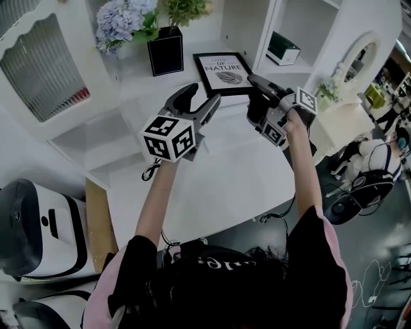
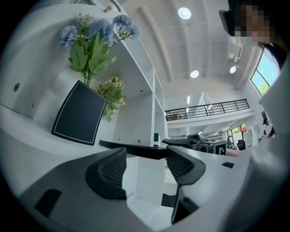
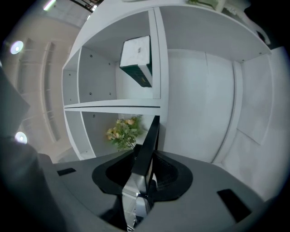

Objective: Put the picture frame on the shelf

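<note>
The black picture frame (image 1: 223,72) with a leaf print sits on the white shelf ledge (image 1: 192,138), just right of a black planter (image 1: 166,50). My right gripper (image 1: 255,82) is at the frame's right lower corner. In the right gripper view the frame's edge (image 3: 147,145) stands between the jaws, which are slightly parted and look loose on it, so my right gripper (image 3: 144,181) is open. My left gripper (image 1: 204,95) hovers at the frame's lower left corner, jaws wide apart and empty. The left gripper view shows the frame's edge (image 2: 133,149) just beyond the left gripper (image 2: 146,158).
Blue hydrangeas (image 1: 125,19) rise from the planter (image 2: 79,113). A green and white box (image 1: 282,48) lies in the cubby right of the frame. A shelf divider (image 1: 266,26) stands close to the frame's right side. A white machine (image 1: 38,231) stands low on the left.
</note>
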Demonstrator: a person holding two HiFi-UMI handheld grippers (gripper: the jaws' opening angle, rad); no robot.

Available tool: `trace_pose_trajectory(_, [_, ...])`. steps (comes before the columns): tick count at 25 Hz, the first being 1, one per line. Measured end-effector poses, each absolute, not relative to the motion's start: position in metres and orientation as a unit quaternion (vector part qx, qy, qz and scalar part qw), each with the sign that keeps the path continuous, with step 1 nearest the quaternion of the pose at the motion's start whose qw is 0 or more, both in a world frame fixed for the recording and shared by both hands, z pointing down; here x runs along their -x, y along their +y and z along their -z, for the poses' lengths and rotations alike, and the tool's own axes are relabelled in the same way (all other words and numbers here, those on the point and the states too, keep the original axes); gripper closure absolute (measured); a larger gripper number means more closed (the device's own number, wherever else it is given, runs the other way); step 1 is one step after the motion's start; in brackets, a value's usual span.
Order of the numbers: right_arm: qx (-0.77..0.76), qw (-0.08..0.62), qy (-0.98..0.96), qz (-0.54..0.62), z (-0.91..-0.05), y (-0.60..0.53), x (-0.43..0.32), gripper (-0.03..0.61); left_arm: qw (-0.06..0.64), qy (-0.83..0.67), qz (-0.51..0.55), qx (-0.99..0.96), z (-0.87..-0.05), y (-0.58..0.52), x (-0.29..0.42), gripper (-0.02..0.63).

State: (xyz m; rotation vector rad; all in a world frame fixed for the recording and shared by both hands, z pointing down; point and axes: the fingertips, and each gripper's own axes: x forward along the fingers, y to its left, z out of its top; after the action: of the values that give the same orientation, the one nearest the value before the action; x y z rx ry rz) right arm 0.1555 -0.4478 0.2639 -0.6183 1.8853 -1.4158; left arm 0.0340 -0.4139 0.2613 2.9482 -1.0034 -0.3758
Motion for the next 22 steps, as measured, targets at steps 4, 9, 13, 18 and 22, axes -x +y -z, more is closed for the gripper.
trace_pose_trajectory(4, [0.247, 0.324, 0.758, 0.509, -0.257, -0.447, -0.163, 0.388, 0.007, -0.318, 0.115, -0.941, -0.262, -0.423, -0.045, 0.339])
trace_pose_trajectory(9, [0.256, 0.302, 0.78, 0.484, -0.26, -0.441, -0.17, 0.388, 0.029, -0.32, 0.121, -0.939, -0.263, -0.434, -0.052, 0.336])
trace_pose_trajectory(13, [0.275, 0.282, 0.798, 0.456, -0.26, -0.436, -0.179, 0.388, 0.036, -0.343, 0.121, -0.931, -0.262, -0.445, -0.05, 0.336])
trace_pose_trajectory(18, [0.276, 0.266, 0.807, 0.449, -0.266, -0.431, -0.179, 0.388, 0.039, -0.352, 0.122, -0.927, -0.259, -0.448, -0.053, 0.354])
trace_pose_trajectory(22, [0.283, 0.249, 0.812, 0.446, -0.275, -0.428, -0.174, 0.388, 0.047, -0.36, 0.118, -0.924, -0.258, -0.452, -0.055, 0.382])
